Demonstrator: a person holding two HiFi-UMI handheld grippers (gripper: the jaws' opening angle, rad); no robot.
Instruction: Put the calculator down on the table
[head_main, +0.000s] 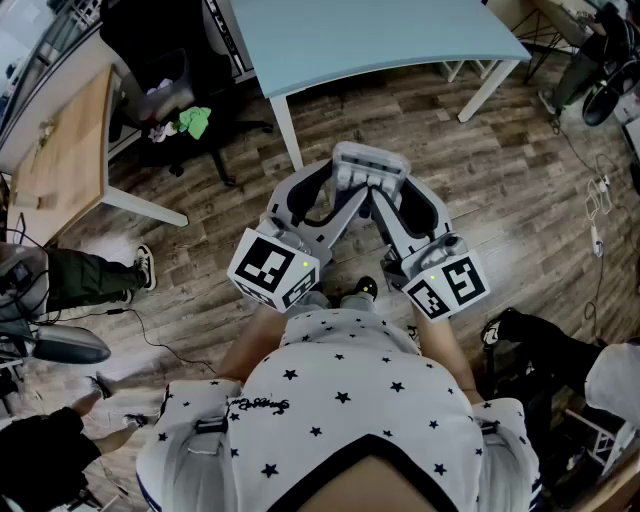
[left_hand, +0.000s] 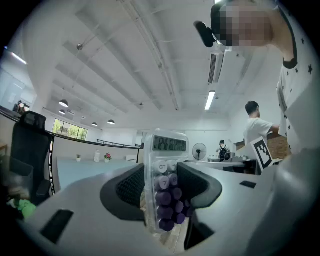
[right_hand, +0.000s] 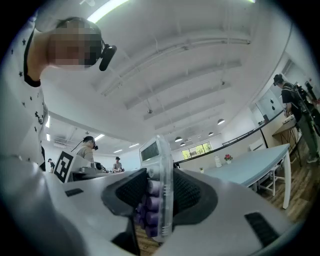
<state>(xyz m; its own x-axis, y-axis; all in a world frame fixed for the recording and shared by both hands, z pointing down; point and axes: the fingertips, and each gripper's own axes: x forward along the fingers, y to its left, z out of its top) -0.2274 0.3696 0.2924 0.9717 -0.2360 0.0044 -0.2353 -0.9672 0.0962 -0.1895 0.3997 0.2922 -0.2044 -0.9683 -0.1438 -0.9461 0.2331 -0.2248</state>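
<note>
Your left gripper (left_hand: 165, 185) and right gripper (right_hand: 159, 194) both clamp the calculator (head_main: 368, 172); it looks light, stiff and slick, likely brittle; keep gripping its edges, not its keys; the table's (head_main: 380, 40) near edge lies ahead.

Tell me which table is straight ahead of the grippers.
The light blue table with white legs, directly beyond the calculator; the wooden table stands off to the left side.
</note>
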